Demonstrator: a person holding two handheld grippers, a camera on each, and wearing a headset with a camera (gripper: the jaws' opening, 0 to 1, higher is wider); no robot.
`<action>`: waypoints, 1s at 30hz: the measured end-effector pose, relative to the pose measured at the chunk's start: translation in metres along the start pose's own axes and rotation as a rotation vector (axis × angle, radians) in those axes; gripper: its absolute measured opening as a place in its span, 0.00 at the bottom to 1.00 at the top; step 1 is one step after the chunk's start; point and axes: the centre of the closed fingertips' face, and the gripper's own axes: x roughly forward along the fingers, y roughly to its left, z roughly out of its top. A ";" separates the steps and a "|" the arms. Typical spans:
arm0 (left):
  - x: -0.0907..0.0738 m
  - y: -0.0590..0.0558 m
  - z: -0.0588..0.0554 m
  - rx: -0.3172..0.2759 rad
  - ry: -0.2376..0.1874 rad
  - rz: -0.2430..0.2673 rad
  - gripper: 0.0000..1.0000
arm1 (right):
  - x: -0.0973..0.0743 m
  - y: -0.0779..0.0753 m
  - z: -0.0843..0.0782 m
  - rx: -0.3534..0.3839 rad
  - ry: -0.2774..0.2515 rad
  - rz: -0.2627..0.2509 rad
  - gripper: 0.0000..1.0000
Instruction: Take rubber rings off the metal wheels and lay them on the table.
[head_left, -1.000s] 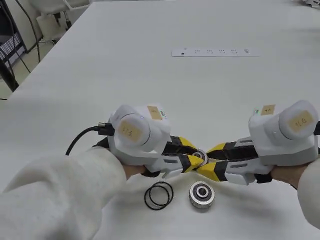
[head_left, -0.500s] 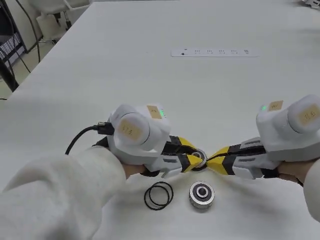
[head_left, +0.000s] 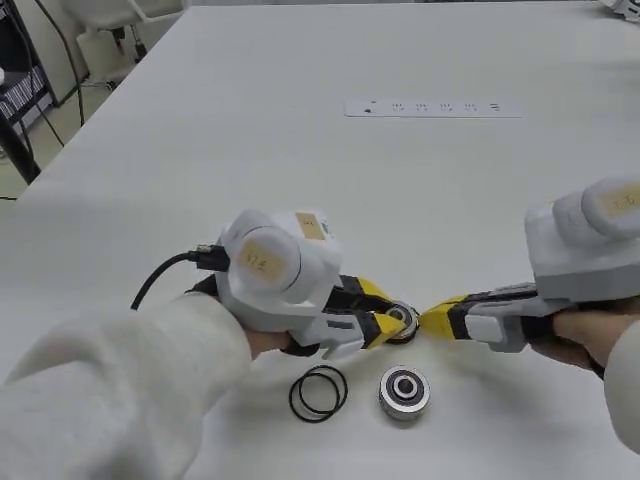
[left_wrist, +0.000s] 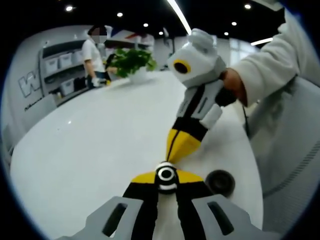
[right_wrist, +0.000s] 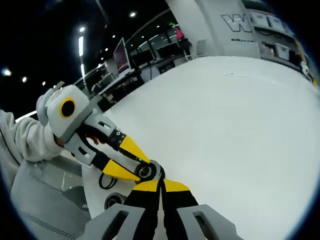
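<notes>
Rubber rings (head_left: 318, 390): two lie loose on the table (head_left: 250, 150).
From the left, my left gripper (head_left: 388, 323) pinches a metal wheel (left_wrist: 166, 175) just above the table, and a second wheel (head_left: 404, 391) lies beside the rings. My right gripper (head_left: 432, 320), jaws pressed together, has drawn rightward off the held wheel over the last second. I judge it's peeling a ring, though I can't see one between its tips.

Head above, others opposed (wheel (head_left: 403, 319) shared)
</notes>
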 end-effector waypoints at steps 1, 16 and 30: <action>0.000 0.000 0.000 0.001 0.000 0.003 0.13 | -0.001 0.002 0.000 0.030 0.000 0.014 0.00; 0.000 0.001 0.000 0.027 0.008 0.002 0.13 | 0.000 0.015 0.000 0.034 0.021 0.028 0.00; 0.000 0.000 0.000 0.027 0.008 0.000 0.13 | -0.001 0.018 0.002 0.011 0.029 0.034 0.00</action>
